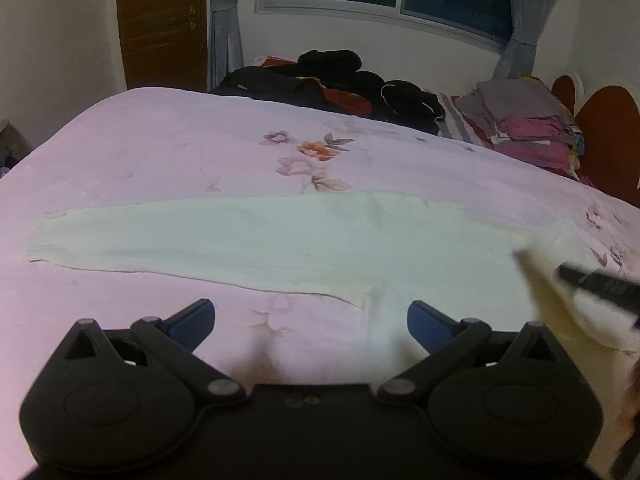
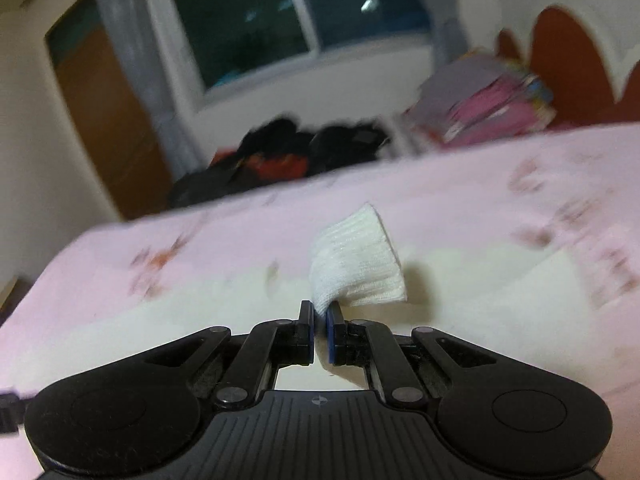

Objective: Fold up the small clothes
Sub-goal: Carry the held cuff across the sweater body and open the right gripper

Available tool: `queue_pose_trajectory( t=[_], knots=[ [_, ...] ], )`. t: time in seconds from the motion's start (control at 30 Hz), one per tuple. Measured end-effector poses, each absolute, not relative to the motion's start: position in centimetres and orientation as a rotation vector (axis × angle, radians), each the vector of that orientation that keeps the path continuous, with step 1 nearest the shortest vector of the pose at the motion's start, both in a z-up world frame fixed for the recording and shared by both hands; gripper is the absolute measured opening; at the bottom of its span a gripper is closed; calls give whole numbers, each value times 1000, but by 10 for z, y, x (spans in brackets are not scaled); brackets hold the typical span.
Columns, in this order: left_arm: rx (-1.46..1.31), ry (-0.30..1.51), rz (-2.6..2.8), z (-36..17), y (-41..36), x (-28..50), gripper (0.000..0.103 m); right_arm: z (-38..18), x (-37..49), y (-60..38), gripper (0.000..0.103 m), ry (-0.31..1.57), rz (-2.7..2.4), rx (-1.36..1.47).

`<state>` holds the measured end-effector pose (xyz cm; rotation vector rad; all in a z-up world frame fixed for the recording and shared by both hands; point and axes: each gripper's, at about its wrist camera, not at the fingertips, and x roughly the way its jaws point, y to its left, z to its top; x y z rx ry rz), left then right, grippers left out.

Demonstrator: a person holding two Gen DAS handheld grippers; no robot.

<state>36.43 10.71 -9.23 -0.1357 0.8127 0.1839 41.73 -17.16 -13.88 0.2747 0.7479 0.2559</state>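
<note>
One thin pinch: right gripper (image 2: 320,316) clamps the white ribbed knit garment's (image 2: 356,264) edge; it could slip free. Left gripper (image 1: 311,316) gapes empty, lower frame.

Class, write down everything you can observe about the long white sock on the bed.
The white sock is a long, pale, ribbed knit piece that looks soft and stretchy. Most of it lies flat across the pink floral bedspread. One end, the ribbed cuff, is lifted off the bed and pinched between the closed right tongs. The left tongs stand open just short of it, not touching. Faint greyish marks show on the fabric.
</note>
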Motion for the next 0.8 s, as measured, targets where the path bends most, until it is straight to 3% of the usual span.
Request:
queue_pose_trajectory(
  t=[0.23, 0.3, 0.33, 0.37, 0.53, 0.6, 0.63, 0.67, 0.7, 0.8],
  knots=[
    [-168, 794, 72, -97, 101, 374, 103, -162, 419, -144, 6, 837, 292, 249],
    [-205, 815, 5, -100, 94, 382, 103, -160, 418, -149, 25, 833, 281, 253],
    [-221, 836, -30, -103, 89, 387, 102, -156, 414, -155, 56, 813, 265, 258],
    [-234, 853, -62, -107, 82, 392, 101, -153, 414, -161, 71, 788, 244, 254],
    [-246, 901, -151, -129, 47, 416, 100, -144, 395, -203, 71, 765, 134, 195],
    [-234, 903, -167, -138, 33, 425, 94, -146, 388, -223, 71, 778, 93, 199],
    [-224, 905, -180, -144, 25, 431, 79, -148, 385, -232, 71, 784, 70, 198],
    [-223, 913, -205, -149, 20, 436, 57, -150, 380, -241, 71, 785, 51, 195],
    [-236, 925, -230, -155, 20, 440, 52, -152, 376, -249, 71, 788, 35, 192],
    [-261, 965, -209, -170, 15, 449, 50, -158, 367, -270, 71, 798, -10, 186]
  ],
)
